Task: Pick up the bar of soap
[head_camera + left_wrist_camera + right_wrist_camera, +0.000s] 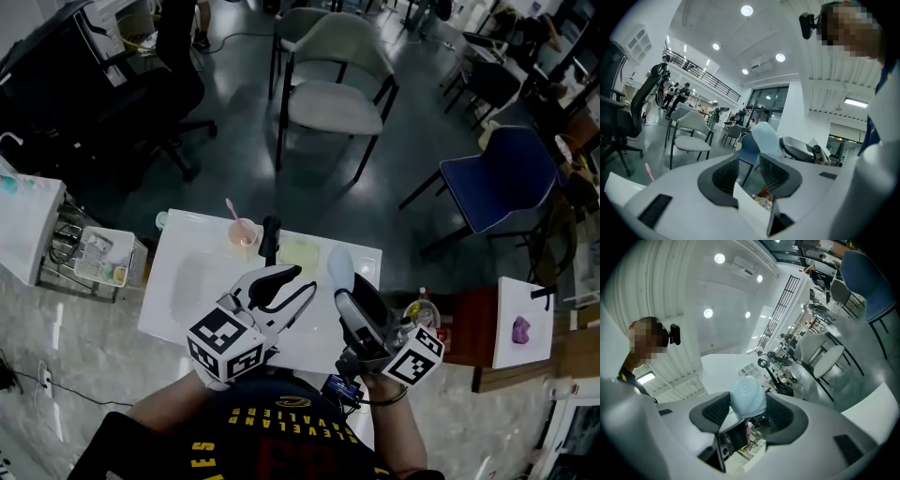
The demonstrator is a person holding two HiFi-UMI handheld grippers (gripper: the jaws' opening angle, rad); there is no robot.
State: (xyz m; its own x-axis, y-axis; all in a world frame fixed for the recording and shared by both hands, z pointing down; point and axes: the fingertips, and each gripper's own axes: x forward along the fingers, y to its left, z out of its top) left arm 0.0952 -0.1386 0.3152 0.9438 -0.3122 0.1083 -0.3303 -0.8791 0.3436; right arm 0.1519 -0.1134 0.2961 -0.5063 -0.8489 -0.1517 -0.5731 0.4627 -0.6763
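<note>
A pale blue bar of soap [339,268] is held up above the white washstand [184,314], tilted, with my right gripper [346,292] shut on it. In the right gripper view the soap [748,397] sits squeezed between the two dark pads, its rounded end sticking out past them. My left gripper [297,284] hovers over the middle of the washstand, open, with nothing between its fingers [725,176]. From the left gripper view the soap [765,138] shows just beyond the jaws, apart from them.
A pink cup [243,232] with a toothbrush, a black tap [270,239] and a yellowish pad [300,251] stand at the washstand's far edge. A beige chair [337,89] and a blue chair [497,178] lie beyond. A wire basket [98,258] is at left, small bottles [422,314] at right.
</note>
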